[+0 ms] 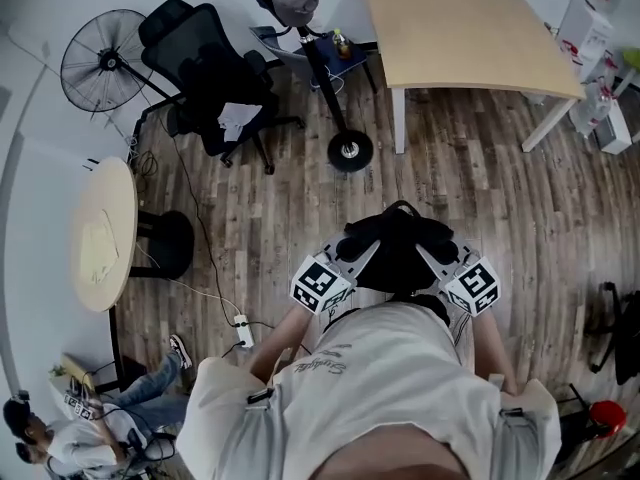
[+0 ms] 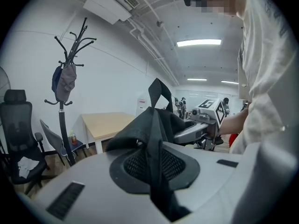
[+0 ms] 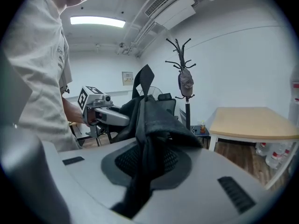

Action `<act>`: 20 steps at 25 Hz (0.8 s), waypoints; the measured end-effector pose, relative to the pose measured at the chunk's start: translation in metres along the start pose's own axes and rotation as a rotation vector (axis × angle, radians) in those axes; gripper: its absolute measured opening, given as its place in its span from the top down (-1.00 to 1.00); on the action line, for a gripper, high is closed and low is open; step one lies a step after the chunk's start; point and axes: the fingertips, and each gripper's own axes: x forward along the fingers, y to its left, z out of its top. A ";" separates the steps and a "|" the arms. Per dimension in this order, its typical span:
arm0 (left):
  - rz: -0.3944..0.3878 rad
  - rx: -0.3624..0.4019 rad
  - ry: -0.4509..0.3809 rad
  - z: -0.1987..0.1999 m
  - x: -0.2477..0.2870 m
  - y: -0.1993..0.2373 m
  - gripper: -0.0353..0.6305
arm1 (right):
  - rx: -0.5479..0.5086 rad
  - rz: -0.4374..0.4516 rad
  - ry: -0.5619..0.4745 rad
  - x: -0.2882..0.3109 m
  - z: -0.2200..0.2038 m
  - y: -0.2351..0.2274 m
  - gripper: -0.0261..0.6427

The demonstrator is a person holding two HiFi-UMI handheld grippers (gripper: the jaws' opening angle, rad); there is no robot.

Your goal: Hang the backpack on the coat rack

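Observation:
A black backpack [image 1: 396, 240] hangs in the air in front of me, held from both sides. My left gripper [image 1: 362, 256] is shut on a strap of the backpack [image 2: 154, 125], which runs down between its jaws. My right gripper [image 1: 432, 258] is shut on dark fabric of the same backpack [image 3: 148, 125]. Each gripper view shows the other gripper across the bag: the right gripper [image 2: 194, 130] and the left gripper [image 3: 117, 119]. The black coat rack [image 1: 322, 73] stands ahead on a round base, with a grey-blue bag on its hooks. It also shows as the coat rack [image 2: 64, 85] and the coat rack [image 3: 186, 90].
A light wooden table [image 1: 470, 33] stands right of the rack, a black office chair [image 1: 215, 83] and a floor fan [image 1: 100, 63] to its left. A round table [image 1: 103, 233] is at the left, with a power strip [image 1: 243, 330] on the floor. A person [image 1: 85, 433] sits at bottom left.

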 end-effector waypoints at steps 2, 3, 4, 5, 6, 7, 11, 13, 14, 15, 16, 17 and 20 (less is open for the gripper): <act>0.019 0.004 -0.014 0.011 0.014 0.014 0.76 | -0.012 0.013 -0.010 0.006 0.009 -0.021 0.81; 0.030 0.006 -0.022 0.016 0.021 0.020 0.76 | -0.017 0.019 -0.015 0.009 0.013 -0.032 0.81; 0.041 0.008 -0.028 0.022 0.029 0.027 0.76 | -0.025 0.023 -0.017 0.012 0.018 -0.043 0.81; 0.051 0.011 -0.032 0.027 0.037 0.034 0.76 | -0.034 0.027 -0.016 0.015 0.021 -0.055 0.81; 0.059 0.015 -0.034 0.031 0.045 0.041 0.76 | -0.041 0.029 -0.014 0.017 0.025 -0.066 0.81; 0.065 0.018 -0.035 0.036 0.053 0.047 0.76 | -0.044 0.030 -0.012 0.020 0.028 -0.076 0.81; 0.063 0.014 -0.034 0.050 0.080 0.073 0.76 | -0.031 0.024 -0.010 0.032 0.038 -0.114 0.81; 0.049 0.012 -0.034 0.054 0.093 0.087 0.76 | -0.022 0.016 -0.003 0.039 0.040 -0.132 0.81; 0.040 0.013 -0.035 0.055 0.100 0.095 0.76 | -0.015 0.013 0.000 0.044 0.040 -0.140 0.81; 0.030 0.013 -0.035 0.056 0.106 0.104 0.76 | -0.007 0.009 0.003 0.050 0.040 -0.149 0.81; 0.021 0.013 -0.034 0.057 0.113 0.113 0.76 | 0.005 0.005 0.009 0.056 0.040 -0.158 0.81; 0.013 0.008 -0.031 0.056 0.119 0.123 0.76 | 0.018 -0.001 0.018 0.063 0.040 -0.166 0.81; -0.017 -0.014 -0.022 0.056 0.134 0.149 0.76 | 0.048 -0.021 0.054 0.082 0.040 -0.186 0.81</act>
